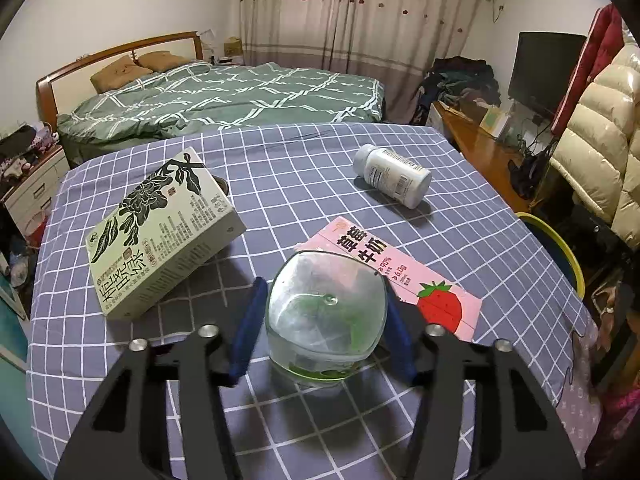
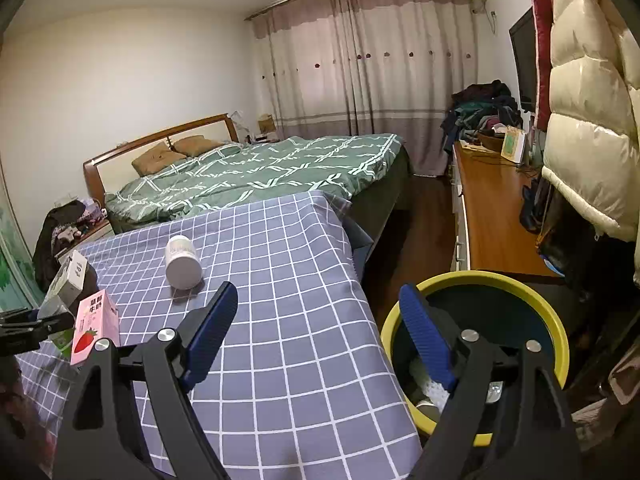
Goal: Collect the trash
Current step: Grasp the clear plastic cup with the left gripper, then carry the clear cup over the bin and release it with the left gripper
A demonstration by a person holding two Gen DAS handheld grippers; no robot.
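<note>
The left gripper [image 1: 322, 312] was clamped on a clear plastic bottle with a green label [image 1: 326, 316], its blue pads pressing both sides, above the table covered in a grey-blue checked cloth [image 1: 280, 184]. The right gripper [image 2: 320, 336] hung with its blue fingers spread wide and nothing between them, over the table's edge and just beside the round yellow-rimmed bin [image 2: 554, 328], which held some white scraps. On the cloth lay a cream box printed with dark leaves [image 1: 160, 236], a flat pink strawberry milk carton [image 1: 400, 272] just beyond the bottle, and a white pill bottle on its side [image 1: 394, 176] farther off.
</note>
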